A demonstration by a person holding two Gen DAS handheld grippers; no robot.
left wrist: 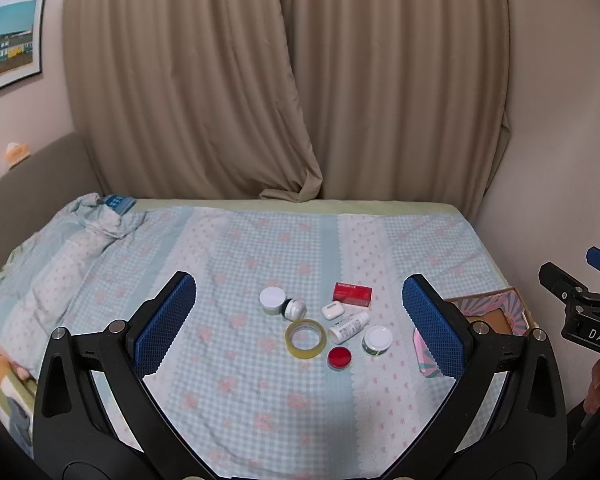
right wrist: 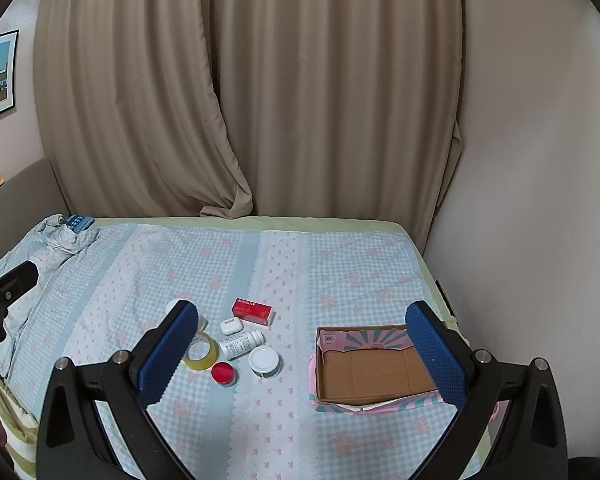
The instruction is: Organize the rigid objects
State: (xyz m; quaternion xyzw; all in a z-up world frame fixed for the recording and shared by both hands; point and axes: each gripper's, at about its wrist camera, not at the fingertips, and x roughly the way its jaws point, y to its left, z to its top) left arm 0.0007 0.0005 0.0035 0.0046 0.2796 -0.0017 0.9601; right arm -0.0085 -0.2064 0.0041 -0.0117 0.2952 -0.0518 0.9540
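Observation:
A cluster of small items lies on the checked bedspread [left wrist: 260, 380]: a red carton [left wrist: 352, 293], a white earbud case [left wrist: 331, 311], a white bottle on its side [left wrist: 348, 327], a tape roll [left wrist: 305, 338], a red-lidded jar [left wrist: 339, 358], a white-lidded jar [left wrist: 377, 340] and two more white-capped jars [left wrist: 273, 300]. My left gripper [left wrist: 300, 328] hovers open above them, holding nothing. In the right wrist view the red carton [right wrist: 253, 311] and tape roll [right wrist: 201, 352] lie left of an open cardboard box [right wrist: 364, 372]. My right gripper [right wrist: 300, 356] is open and holds nothing.
Beige curtains [left wrist: 284, 80] hang behind the bed. A bunched quilt [left wrist: 60, 256] and a blue object [left wrist: 118, 202] lie at the far left. A wall [right wrist: 540, 200] borders the bed's right side. The box's pink patterned flap [right wrist: 364, 338] stands up at its back.

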